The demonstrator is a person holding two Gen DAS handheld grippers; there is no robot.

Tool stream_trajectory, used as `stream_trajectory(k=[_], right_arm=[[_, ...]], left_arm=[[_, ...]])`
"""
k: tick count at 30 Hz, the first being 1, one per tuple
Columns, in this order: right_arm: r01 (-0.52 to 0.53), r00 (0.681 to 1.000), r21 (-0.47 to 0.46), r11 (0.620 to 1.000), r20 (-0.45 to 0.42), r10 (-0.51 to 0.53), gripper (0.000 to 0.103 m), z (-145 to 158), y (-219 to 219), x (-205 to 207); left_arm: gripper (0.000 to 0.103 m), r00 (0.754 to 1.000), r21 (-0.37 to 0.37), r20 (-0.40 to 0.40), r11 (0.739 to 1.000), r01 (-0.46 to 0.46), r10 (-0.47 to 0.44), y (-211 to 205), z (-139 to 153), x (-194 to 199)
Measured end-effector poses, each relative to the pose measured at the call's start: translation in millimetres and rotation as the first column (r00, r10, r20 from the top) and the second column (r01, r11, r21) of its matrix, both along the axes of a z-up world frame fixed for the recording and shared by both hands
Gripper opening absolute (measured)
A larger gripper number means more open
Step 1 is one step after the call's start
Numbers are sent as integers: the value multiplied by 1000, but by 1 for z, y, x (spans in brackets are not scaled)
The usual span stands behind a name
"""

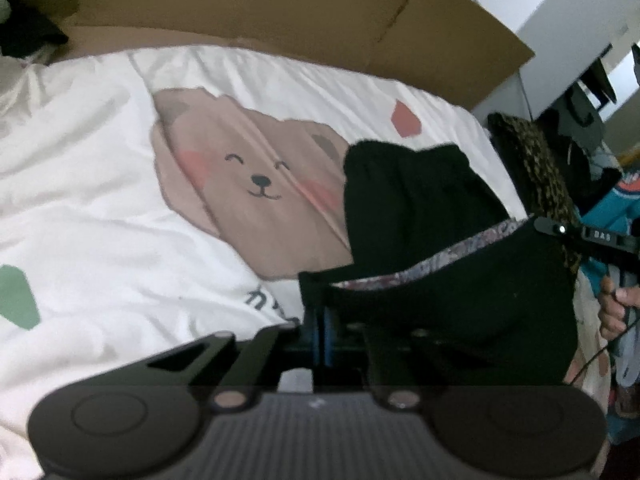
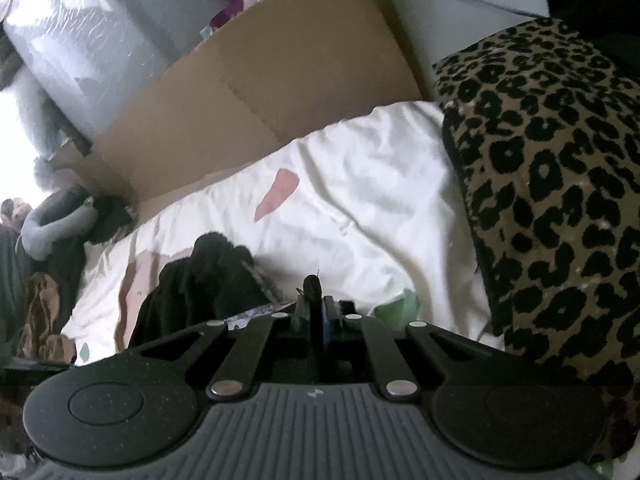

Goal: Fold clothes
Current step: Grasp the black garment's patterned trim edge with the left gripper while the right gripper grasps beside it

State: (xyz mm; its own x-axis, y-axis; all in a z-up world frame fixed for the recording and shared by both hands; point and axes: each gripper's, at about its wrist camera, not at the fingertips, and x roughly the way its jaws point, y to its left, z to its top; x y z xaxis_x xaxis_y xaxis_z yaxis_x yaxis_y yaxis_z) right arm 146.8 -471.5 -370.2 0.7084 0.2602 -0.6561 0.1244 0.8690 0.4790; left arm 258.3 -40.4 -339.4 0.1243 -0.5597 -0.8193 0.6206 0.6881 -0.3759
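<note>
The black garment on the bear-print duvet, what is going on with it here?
A person is folding the black garment with a patterned lining, one handheld gripper at each end. The left gripper and the right gripper are each shut on an edge, holding it stretched above the white bear-print duvet. Its far part hangs down. No fold is finished yet.

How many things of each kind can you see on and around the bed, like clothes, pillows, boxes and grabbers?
Black garment, held up over the bear quilt: 1
Leopard-print pillow: 1
Cardboard box: 1
Grippers, left gripper and right gripper, both pinching the garment: 2
Total: 5
</note>
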Motion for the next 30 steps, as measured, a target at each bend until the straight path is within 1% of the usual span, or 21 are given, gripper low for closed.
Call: stream_trajectory(k=[4, 7, 11, 13, 14, 15, 16, 17, 18, 22, 24, 26, 30], right_arm=[[8, 1000, -13, 1000, -16, -8, 4, -5, 1, 5], [8, 999, -14, 1000, -36, -8, 4, -13, 2, 11], [7, 997, -3, 1000, -83, -7, 4, -27, 2, 18], [4, 996, -8, 1000, -87, -4, 7, -28, 3, 17], [2, 996, -13, 1000, -86, -4, 7, -28, 4, 17], [1, 996, -17, 1000, -86, -3, 10, -28, 4, 16], [0, 996, -22, 1000, -85, -2, 19, -28, 5, 16], [-1, 996, -26, 1000, -85, -1, 24, -28, 5, 15], [-2, 996, -31, 1000, -84, 0, 32, -28, 6, 15], [-7, 997, -48, 999, -82, 3, 33, -28, 8, 13], [-9, 997, -57, 998, -82, 5, 33, -28, 9, 12], [-12, 997, -66, 998, -81, 6, 33, -28, 10, 11], [-30, 996, -102, 994, -83, 22, 33, -32, 16, 12]], left_arm=[[2, 1000, -4, 0, 1000, -28, 28, 3, 0, 4], [2, 1000, 6, 6, 1000, -28, 28, 0, -2, 5], [3, 1000, 28, -3, 999, -16, 16, -7, -7, 8], [6, 1000, 41, 0, 999, -3, 3, -10, -7, 9], [10, 1000, 48, 2, 999, 4, -4, -12, -8, 9], [16, 1000, 56, 5, 998, 5, -5, -12, -8, 8], [19, 1000, 61, 3, 998, 4, -4, -12, -9, 8], [25, 1000, 66, -1, 998, 3, -2, -12, -11, 8], [26, 1000, 68, -3, 998, 2, -2, -12, -12, 7], [28, 1000, 74, -2, 997, 6, -5, -12, -14, 8], [32, 1000, 76, -1, 997, 6, -6, -13, -15, 9], [34, 1000, 74, -1, 997, 7, -7, -14, -16, 9], [35, 999, 87, 22, 996, 33, -35, -20, -19, 6]])
